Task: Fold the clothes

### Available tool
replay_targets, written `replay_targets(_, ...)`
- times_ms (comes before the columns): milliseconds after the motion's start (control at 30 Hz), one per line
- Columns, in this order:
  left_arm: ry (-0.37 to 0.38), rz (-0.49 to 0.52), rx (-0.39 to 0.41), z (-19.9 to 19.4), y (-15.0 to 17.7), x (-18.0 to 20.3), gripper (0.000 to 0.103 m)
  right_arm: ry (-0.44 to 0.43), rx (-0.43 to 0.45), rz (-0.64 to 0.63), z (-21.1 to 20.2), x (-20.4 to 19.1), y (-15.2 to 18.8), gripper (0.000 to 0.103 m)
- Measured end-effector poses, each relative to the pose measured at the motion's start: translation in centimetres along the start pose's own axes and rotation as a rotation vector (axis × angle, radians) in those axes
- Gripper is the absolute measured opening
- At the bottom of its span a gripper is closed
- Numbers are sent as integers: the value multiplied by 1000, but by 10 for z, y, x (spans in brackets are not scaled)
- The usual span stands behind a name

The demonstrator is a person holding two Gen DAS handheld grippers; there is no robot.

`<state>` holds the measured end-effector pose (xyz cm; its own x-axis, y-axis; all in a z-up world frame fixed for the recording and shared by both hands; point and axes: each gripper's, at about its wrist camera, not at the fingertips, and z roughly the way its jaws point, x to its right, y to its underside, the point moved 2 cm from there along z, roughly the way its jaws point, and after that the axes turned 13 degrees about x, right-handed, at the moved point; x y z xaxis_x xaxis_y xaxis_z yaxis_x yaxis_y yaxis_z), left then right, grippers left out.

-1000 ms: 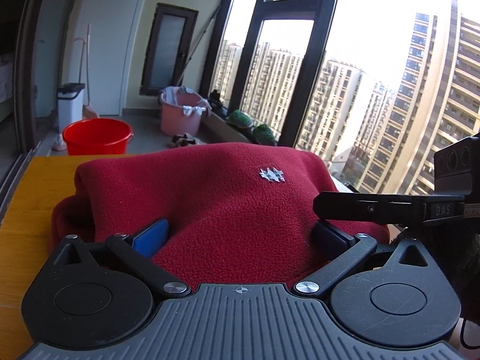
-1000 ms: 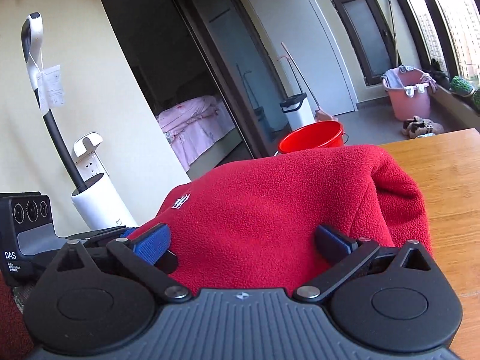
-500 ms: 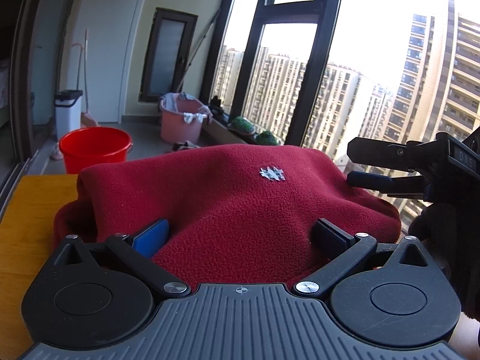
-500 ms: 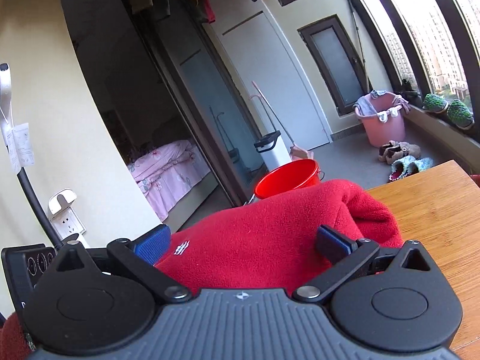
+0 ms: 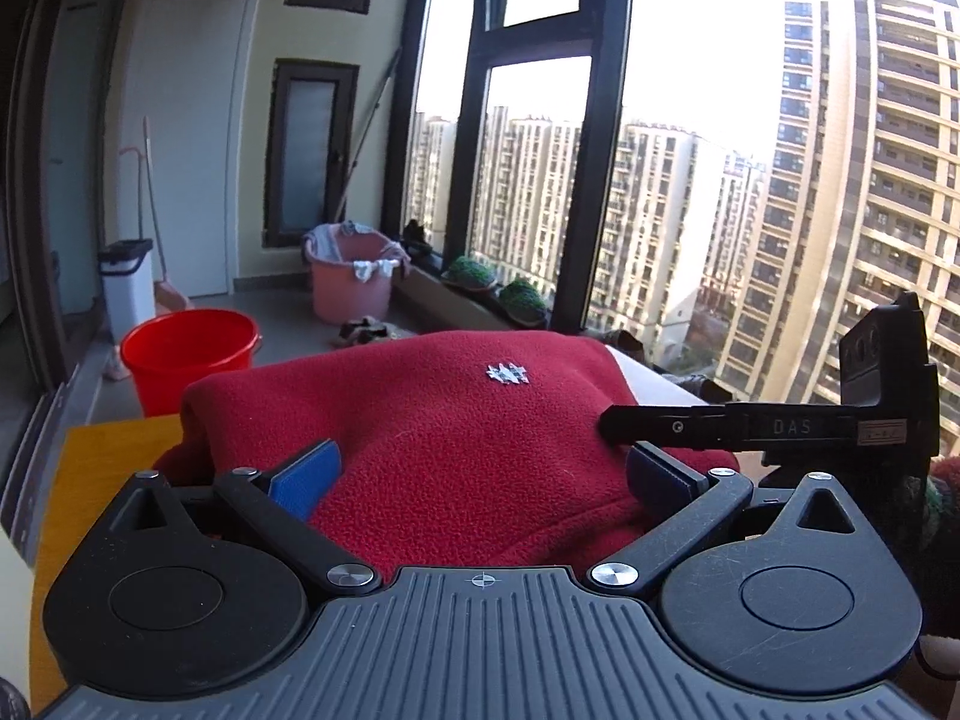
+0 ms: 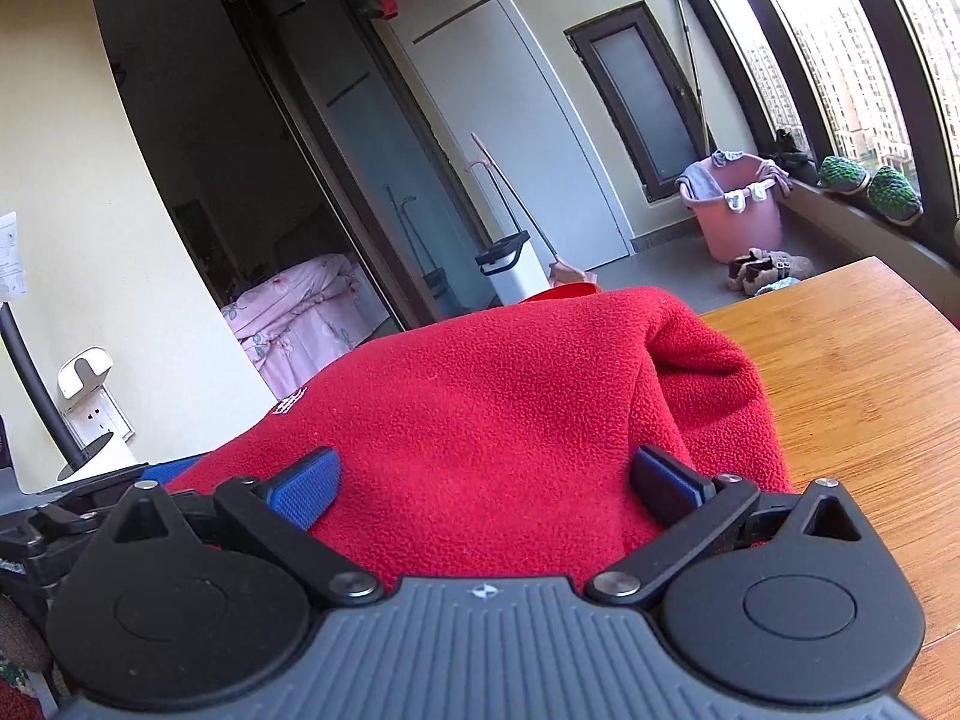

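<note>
A red fleece garment (image 5: 456, 444) with a small white logo (image 5: 509, 373) is bunched on the wooden table (image 5: 90, 468). My left gripper (image 5: 480, 480) has its jaws spread wide around a thick fold of the fleece, blue pads (image 5: 306, 477) touching it at both sides. My right gripper (image 6: 486, 480) holds the same fleece (image 6: 510, 396) likewise, pads (image 6: 306, 483) spread wide against the cloth. The right gripper's body (image 5: 780, 426) shows at the right in the left wrist view, against the garment's edge.
The table (image 6: 858, 360) extends right of the garment. Beyond it stand a red bucket (image 5: 186, 354), a pink laundry basket (image 5: 354, 282), a white bin (image 5: 129, 288) and tall windows (image 5: 600, 180). A doorway to a bedroom (image 6: 300, 312) is on the left.
The right gripper first rose beside the garment, then came back down against its right edge. Both views tilted upward and the fleece bundle shifted slightly; the grips stayed the same.
</note>
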<state>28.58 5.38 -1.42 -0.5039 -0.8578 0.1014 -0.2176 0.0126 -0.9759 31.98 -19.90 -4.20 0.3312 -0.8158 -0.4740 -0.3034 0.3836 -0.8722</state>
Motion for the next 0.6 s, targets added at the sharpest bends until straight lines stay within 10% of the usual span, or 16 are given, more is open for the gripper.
replay_targets(200, -35, 54, -99, 14, 31, 0, 103, 41, 15, -117, -1, -22, 6, 103)
replay_targets(433, -26, 79, -76, 15, 30, 0, 103, 30, -164, -249, 4, -38, -3, 103)
replay_targets(600, 59, -111, 43, -26, -1, -11, 103, 40, -183, -279, 8, -41, -2, 103)
